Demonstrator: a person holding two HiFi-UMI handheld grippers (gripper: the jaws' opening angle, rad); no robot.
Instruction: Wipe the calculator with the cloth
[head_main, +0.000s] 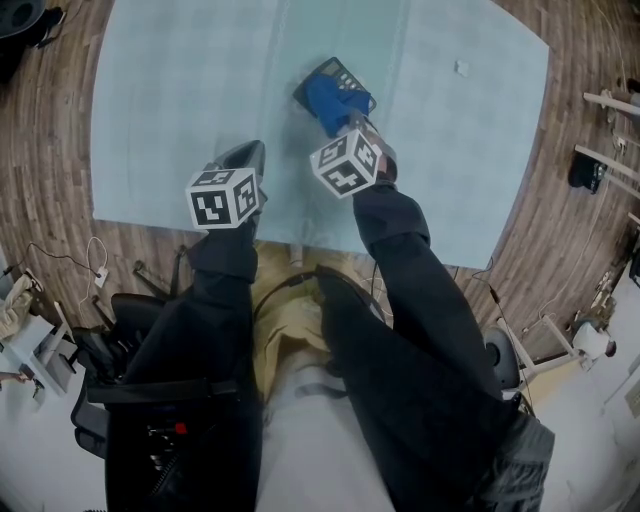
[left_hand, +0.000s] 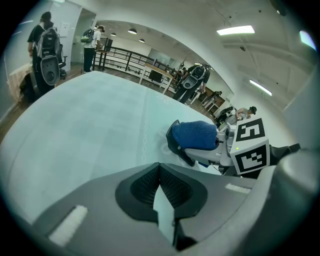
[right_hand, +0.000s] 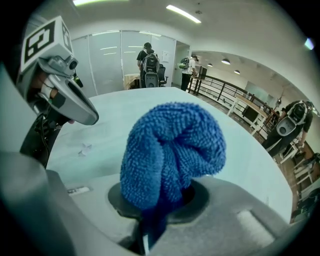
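Right fingers (right_hand: 245, 220) clamped on cloth (right_hand: 170, 150); cloth atop calculator (head_main: 341, 72) | left fingers (left_hand: 100, 210) together; apart from calculator

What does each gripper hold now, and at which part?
The right gripper pinches the blue cloth at its bunched lower end; the rest bulges out. The left gripper holds nothing, jaws together.

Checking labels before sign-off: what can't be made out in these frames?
Calculator keys: head view, too small, mostly under the cloth.
Calculator: right gripper view, hidden behind the cloth.
Grip of the right gripper on it: right gripper view, buried in cloth folds.
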